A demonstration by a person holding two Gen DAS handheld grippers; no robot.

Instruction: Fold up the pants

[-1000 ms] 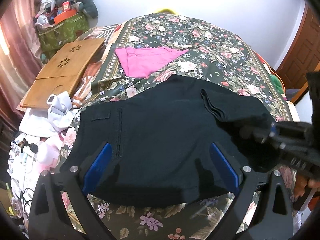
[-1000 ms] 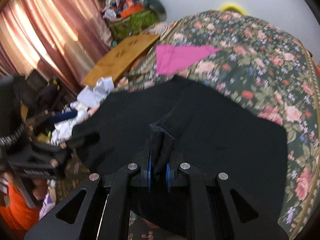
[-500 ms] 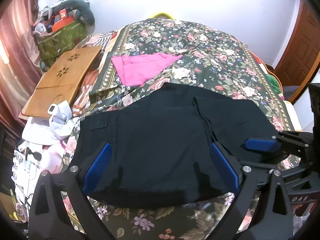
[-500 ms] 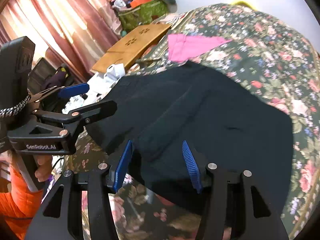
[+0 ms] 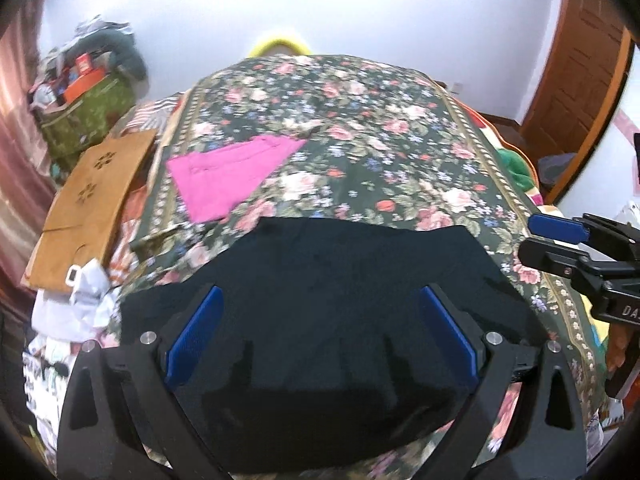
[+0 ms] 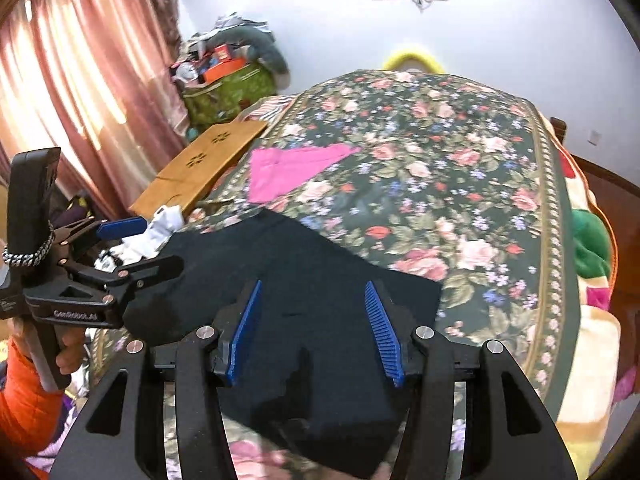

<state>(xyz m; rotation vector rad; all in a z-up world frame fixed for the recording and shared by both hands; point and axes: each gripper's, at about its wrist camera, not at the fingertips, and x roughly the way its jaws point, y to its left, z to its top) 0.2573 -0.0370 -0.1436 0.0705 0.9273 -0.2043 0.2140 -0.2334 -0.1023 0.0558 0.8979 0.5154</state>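
Note:
The black pants (image 5: 332, 280) lie folded into a flat block on the near end of the floral bed (image 5: 360, 120). They also show in the right wrist view (image 6: 304, 276). My left gripper (image 5: 320, 332) is open and empty, held above the pants' near part. My right gripper (image 6: 316, 332) is open and empty, above the pants' near right part. The right gripper shows at the right edge of the left wrist view (image 5: 560, 244), off the pants. The left gripper shows at the left of the right wrist view (image 6: 120, 248), by the pants' left edge.
A folded pink garment (image 5: 228, 176) lies farther up the bed. A wooden lap tray (image 5: 92, 200) and white cloth (image 5: 80, 292) lie at the bed's left side. A green bag with clutter (image 5: 88, 96) stands by the curtain. A door (image 5: 580, 80) is at the right.
My right gripper let go of the black fold it held, opened, and drew back and up. Both grippers have risen away from the pants, which now lie flat.

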